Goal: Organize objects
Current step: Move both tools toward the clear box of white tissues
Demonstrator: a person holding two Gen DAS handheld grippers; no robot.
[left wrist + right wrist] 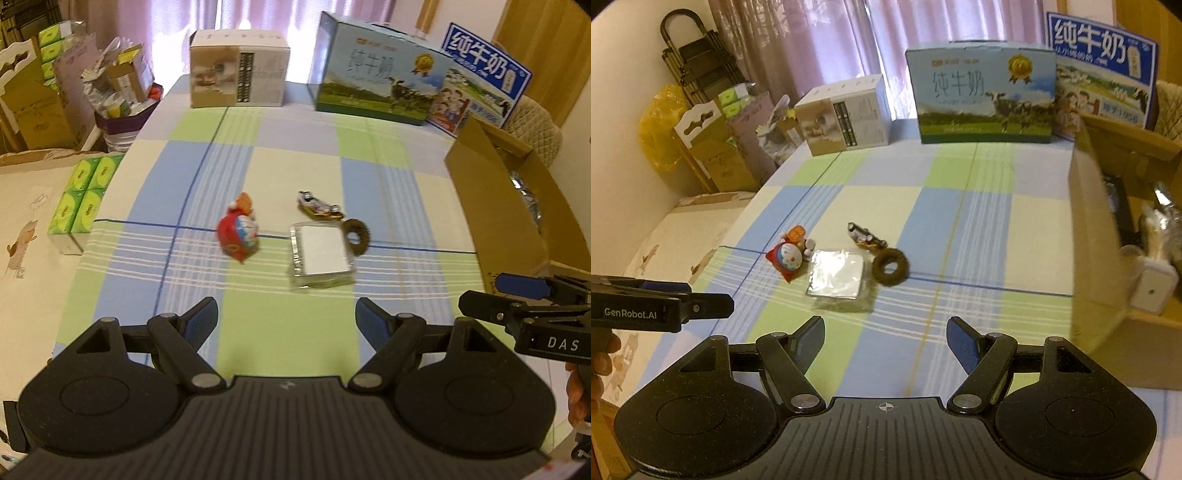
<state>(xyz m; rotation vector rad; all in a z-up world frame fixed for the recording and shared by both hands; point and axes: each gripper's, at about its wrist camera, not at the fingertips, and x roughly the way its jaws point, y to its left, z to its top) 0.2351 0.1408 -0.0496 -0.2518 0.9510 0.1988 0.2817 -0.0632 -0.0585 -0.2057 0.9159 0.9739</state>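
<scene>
Four small items lie mid-table on the checked cloth [288, 162]: a red and blue cartoon plush [238, 236] [788, 258], a clear packet with a white card [320, 254] [836, 278], a brown ring-shaped hair tie [356, 236] [890, 266], and a small shiny wrapped piece [319, 206] [866, 236]. My left gripper [286, 321] hovers open in front of them, nothing between its fingers. My right gripper [885, 341] is open too and holds nothing. Each gripper shows at the edge of the other's view.
An open cardboard box [517, 206] [1115, 236] with items inside stands at the table's right edge. Two milk cartons [376, 77] [986, 96] and a white box [238, 68] line the far edge. Green tissue packs [83, 199] and cluttered boxes sit left.
</scene>
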